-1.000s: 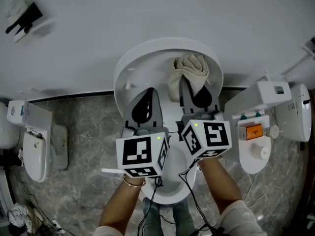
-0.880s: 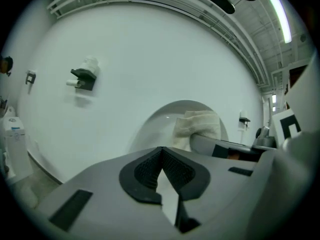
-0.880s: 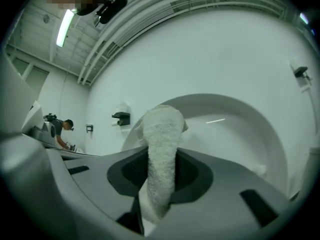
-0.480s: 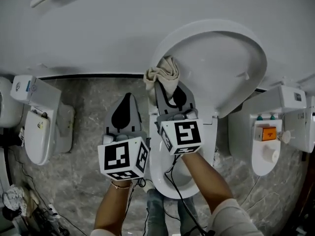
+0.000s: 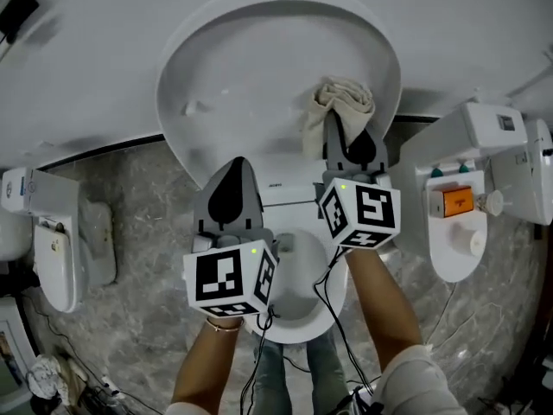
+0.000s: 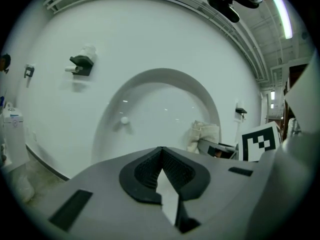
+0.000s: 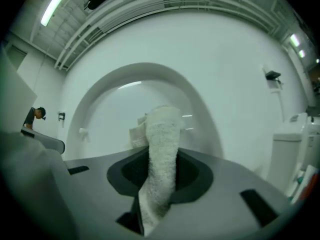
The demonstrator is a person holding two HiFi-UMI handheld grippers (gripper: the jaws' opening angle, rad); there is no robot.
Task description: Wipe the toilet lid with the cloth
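Cloth (image 7: 161,154) sits clamped in the right tongs (image 5: 341,130). Head view shows it bunched against the raised toilet lid (image 5: 251,67), right side. Left gripper view shows the left tongs (image 6: 161,155) together, empty.

Grey marbled floor (image 5: 143,232) beneath several white toilets (image 5: 60,262)

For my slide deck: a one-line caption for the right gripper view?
Right tool shut on a cloth, held up before the raised toilet lid.
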